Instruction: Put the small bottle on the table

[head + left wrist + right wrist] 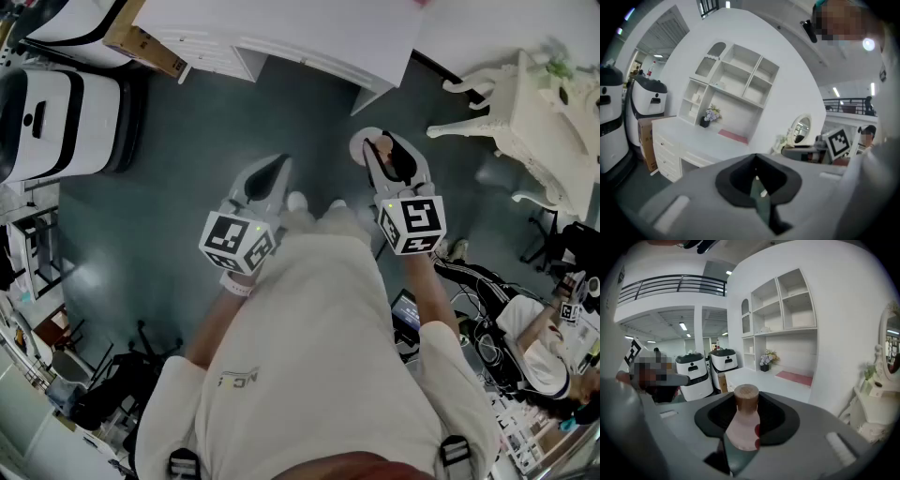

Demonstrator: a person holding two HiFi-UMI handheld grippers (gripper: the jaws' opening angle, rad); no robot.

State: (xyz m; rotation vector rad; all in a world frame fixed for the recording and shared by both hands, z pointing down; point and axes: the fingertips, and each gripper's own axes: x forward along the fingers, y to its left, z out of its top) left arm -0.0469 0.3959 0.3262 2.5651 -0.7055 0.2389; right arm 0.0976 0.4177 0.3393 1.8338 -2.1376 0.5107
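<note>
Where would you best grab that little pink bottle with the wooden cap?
Grip the small bottle by its pink body, below the wooden cap, squeezing from two opposite sides, as the right gripper does now. It narrows toward the neck, so a higher grip would likely slip.

One small bottle (740,423), two claws (277,169) (389,150), two machines (693,373) (723,364) (white), one mirror (801,129).

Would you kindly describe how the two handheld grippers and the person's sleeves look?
Both the left gripper and right gripper have pale grey shells, black-lined jaws, and a white cube with black square markers. The person wears a cream short-sleeved top.
</note>
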